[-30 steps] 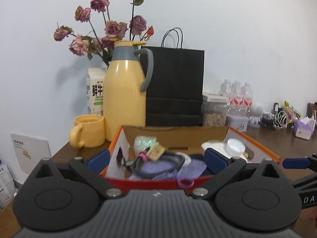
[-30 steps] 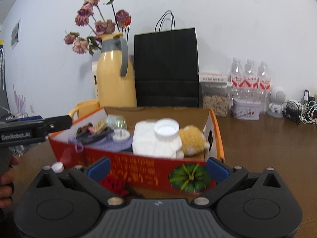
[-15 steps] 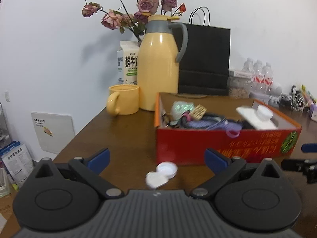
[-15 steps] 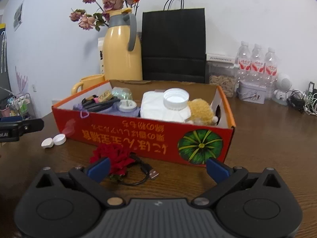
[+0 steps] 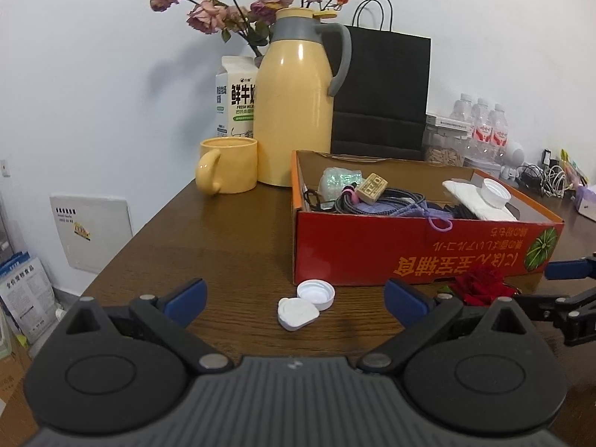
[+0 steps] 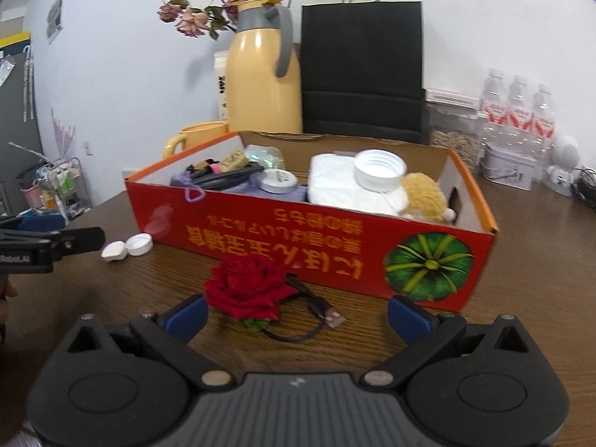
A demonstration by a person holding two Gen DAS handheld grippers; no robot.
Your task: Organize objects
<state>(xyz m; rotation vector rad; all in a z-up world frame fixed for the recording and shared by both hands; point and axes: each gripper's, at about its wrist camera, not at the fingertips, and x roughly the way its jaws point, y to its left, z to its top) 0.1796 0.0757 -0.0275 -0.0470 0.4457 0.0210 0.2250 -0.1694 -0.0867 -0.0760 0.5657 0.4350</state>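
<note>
A red cardboard box [image 5: 417, 246] [image 6: 298, 231] on the wooden table holds cables, a purple pouch, a white pack with a lid and a plush toy. Two white caps [image 5: 305, 301] [image 6: 126, 247] lie on the table at its left front corner. A red rose [image 6: 249, 287] [image 5: 480, 287] and a black USB cable [image 6: 316, 313] lie in front of the box. My left gripper [image 5: 294, 298] is open and empty, facing the caps. My right gripper [image 6: 296, 313] is open and empty, just before the rose and cable.
A yellow thermos [image 5: 298, 111], yellow mug [image 5: 227, 171], milk carton [image 5: 234, 100], dried flowers and a black paper bag [image 5: 383, 93] stand behind the box. Water bottles [image 6: 517, 108], a tin and cables are at the back right. The table's left edge [image 5: 123, 253] drops off.
Both grippers have pulled back from the box and dropped lower. The caps, rose and cable have come into view in front of them. Both stay open.
</note>
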